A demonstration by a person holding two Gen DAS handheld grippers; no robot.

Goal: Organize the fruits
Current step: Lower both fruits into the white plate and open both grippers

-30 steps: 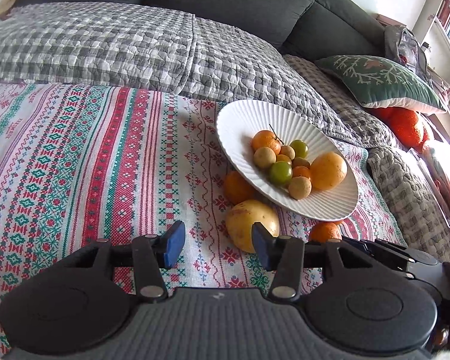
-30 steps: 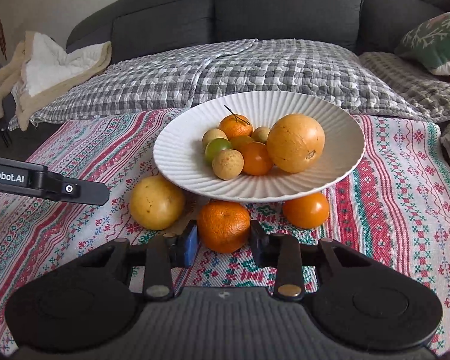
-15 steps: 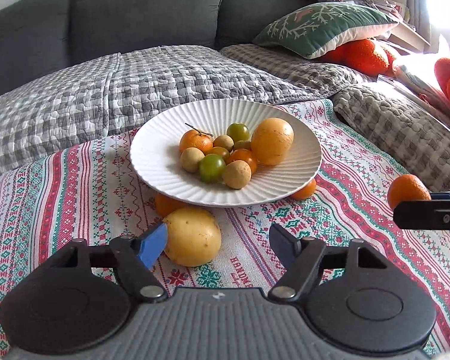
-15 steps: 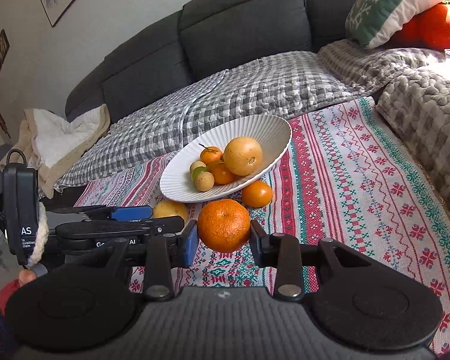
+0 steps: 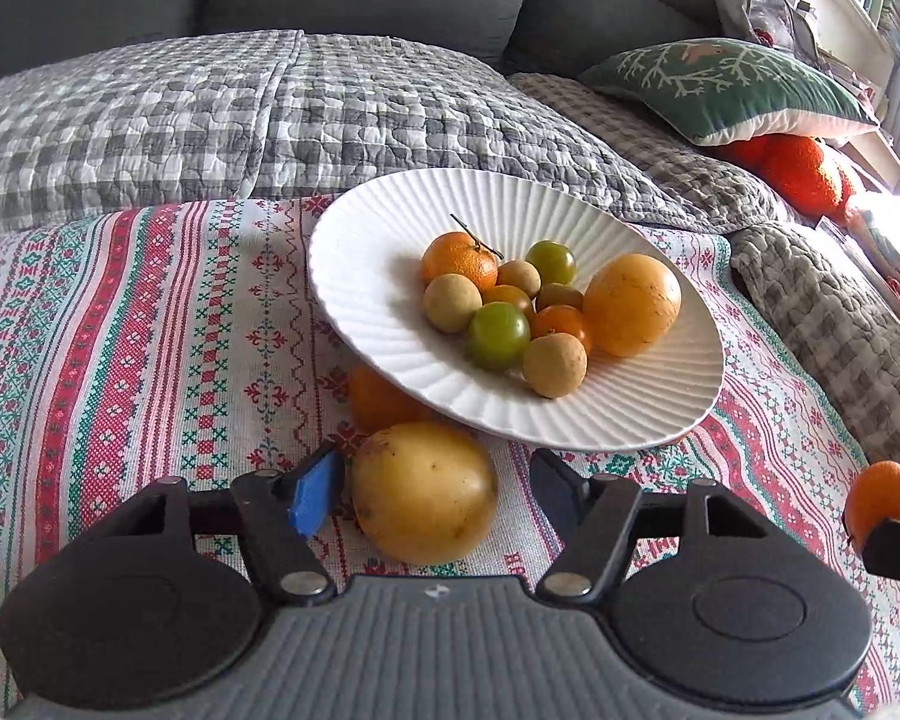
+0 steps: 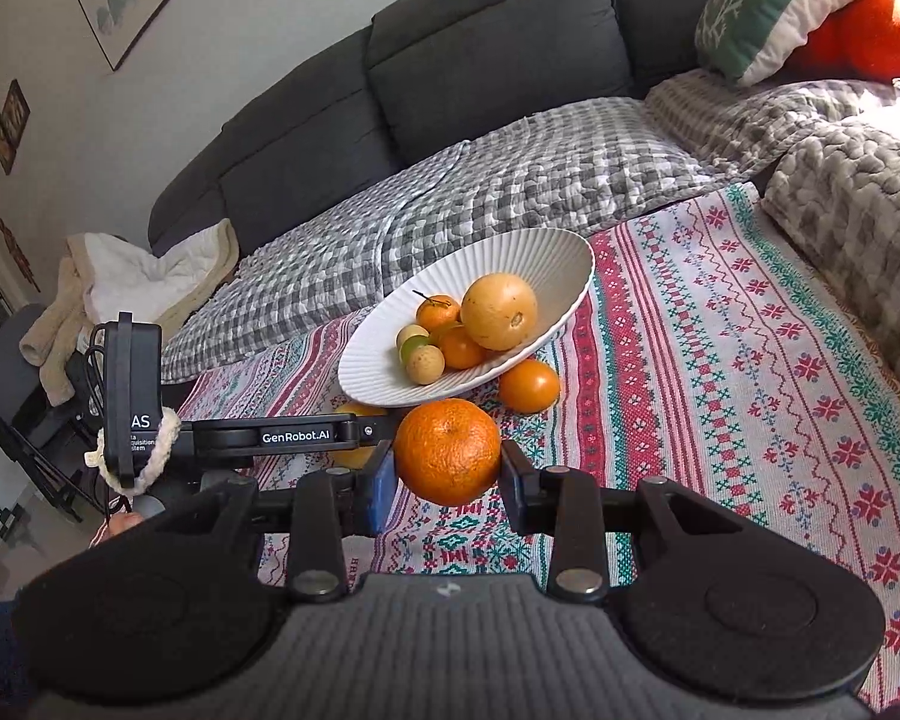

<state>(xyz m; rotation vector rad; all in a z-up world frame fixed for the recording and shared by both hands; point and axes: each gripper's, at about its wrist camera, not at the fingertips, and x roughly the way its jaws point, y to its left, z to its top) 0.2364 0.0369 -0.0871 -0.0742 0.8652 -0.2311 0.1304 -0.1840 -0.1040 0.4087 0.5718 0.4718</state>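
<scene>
A white ribbed plate (image 5: 390,252) (image 6: 564,258) holds several small fruits and a large yellow-orange fruit (image 5: 632,305) (image 6: 498,311). It sits tilted on the patterned cloth. My left gripper (image 5: 435,489) is open around a large yellow fruit (image 5: 425,492) on the cloth, jaws apart from it. An orange fruit (image 5: 378,399) lies half under the plate's edge. My right gripper (image 6: 448,477) is shut on a mandarin (image 6: 447,451) (image 5: 883,504), held above the cloth. A small orange fruit (image 6: 528,384) lies by the plate.
A grey checked quilt (image 5: 210,114) and dark sofa back (image 6: 480,60) lie behind the plate. A green pillow (image 5: 726,87) and orange cushions (image 5: 801,165) are at the right. The left gripper's body (image 6: 270,435) crosses the right wrist view.
My right gripper lifted the mandarin off the cloth and drew back to the right. My left gripper swung toward the plate, and its open jaws now flank the large yellow fruit.
</scene>
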